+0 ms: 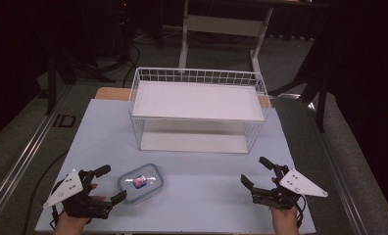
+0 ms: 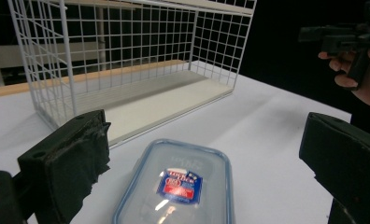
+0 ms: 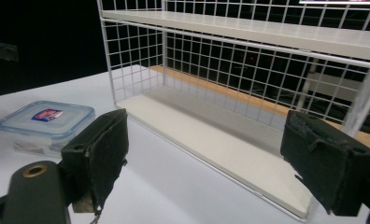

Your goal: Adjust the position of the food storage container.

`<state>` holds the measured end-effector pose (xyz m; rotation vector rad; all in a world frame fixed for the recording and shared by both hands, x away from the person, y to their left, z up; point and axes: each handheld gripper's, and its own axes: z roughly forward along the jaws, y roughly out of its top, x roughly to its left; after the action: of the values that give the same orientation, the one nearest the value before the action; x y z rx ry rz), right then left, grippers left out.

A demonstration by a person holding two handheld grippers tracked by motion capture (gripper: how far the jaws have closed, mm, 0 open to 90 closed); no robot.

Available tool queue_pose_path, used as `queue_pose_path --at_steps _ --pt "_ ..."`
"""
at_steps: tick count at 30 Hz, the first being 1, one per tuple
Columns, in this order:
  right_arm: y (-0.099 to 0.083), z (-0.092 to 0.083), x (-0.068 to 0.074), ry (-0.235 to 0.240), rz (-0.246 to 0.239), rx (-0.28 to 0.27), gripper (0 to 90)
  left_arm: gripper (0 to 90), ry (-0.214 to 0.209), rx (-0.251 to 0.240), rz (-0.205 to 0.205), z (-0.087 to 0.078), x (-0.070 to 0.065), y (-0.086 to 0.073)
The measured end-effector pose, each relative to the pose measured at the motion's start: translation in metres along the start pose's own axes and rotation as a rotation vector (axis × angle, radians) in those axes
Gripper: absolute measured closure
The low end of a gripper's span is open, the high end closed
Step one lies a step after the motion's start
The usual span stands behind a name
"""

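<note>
Nothing picked up yet, both tools empty
The left tool (image 1: 107, 185) stands wide open just short of the lidded container (image 1: 140, 182) on the tabletop (image 1: 202, 196); the right tool (image 1: 256, 171), equally open, holds nothing, facing the wire shelf rack (image 1: 197, 110)

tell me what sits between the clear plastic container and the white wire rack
Nothing: in the high view only bare pale blue table lies between the clear plastic container with the blue lid and the white wire rack.

The high view looks forward and down over the whole table (image 1: 192, 196). The left gripper view sits low and close at the near left, the right gripper view at the near right; all share the wire rack (image 1: 197, 110) (image 2: 127, 70) (image 3: 248, 93).
</note>
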<state>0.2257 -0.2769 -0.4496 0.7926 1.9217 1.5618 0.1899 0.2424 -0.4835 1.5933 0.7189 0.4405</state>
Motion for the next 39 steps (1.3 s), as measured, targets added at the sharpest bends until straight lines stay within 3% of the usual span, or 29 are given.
queue_pose_path --at_steps 4,8,11,13,14,20,21,24,26,27,28,33,37,39 --pt "0.001 -0.006 -0.001 -0.019 0.007 -0.016 14.3 2.6 0.013 0.013 -0.039 0.004 -0.002 0.003" --pt "0.003 -0.008 0.001 -0.024 0.012 -0.028 14.3 2.6 0.015 0.038 0.0 0.006 -0.003 0.006" --pt "0.003 -0.008 0.002 -0.027 0.01 -0.024 14.3 2.6 0.027 0.045 -0.001 0.007 -0.003 0.007" --pt "0.003 -0.008 0.003 -0.027 0.005 -0.026 14.3 2.6 0.017 0.052 -0.049 0.007 0.003 0.009" --pt "0.003 -0.009 0.004 -0.032 0.003 -0.026 14.2 2.7 0.018 0.072 -0.057 0.008 0.003 0.011" --pt "0.001 -0.006 0.004 -0.027 0.015 -0.015 14.3 9.0 0.03 0.167 -0.005 -0.002 0.008 0.009" --pt "0.001 -0.005 0.004 -0.026 0.021 -0.013 14.3 10.0 0.03 0.167 -0.005 -0.002 0.008 0.009" --pt "0.0 -0.003 0.004 -0.019 0.029 -0.009 14.3 15.5 0.039 0.243 -0.027 -0.016 0.017 -0.006" --pt "-0.001 -0.003 0.004 -0.012 0.029 -0.007 14.3 26.2 0.01 0.293 -0.049 -0.021 0.021 -0.013" --pt "-0.001 -0.003 0.004 -0.011 0.029 -0.006 14.3 30.9 0.006 0.315 -0.039 -0.023 0.022 -0.017" --pt "-0.001 -0.003 0.004 -0.01 0.027 -0.009 14.3 37.5 0.011 0.352 -0.031 -0.024 0.023 -0.021" --pt "-0.001 -0.004 0.004 -0.024 0.026 -0.029 13.9 68.0 0.04 0.445 -0.029 -0.022 0.032 -0.036" --pt "-0.002 -0.003 0.004 -0.022 0.027 -0.018 13.9 85.9 0.053 0.504 -0.041 -0.014 0.037 -0.04" --pt "-0.002 -0.003 0.004 -0.02 0.028 -0.021 13.9 90.0 0.032 0.532 -0.059 -0.009 0.037 -0.04"
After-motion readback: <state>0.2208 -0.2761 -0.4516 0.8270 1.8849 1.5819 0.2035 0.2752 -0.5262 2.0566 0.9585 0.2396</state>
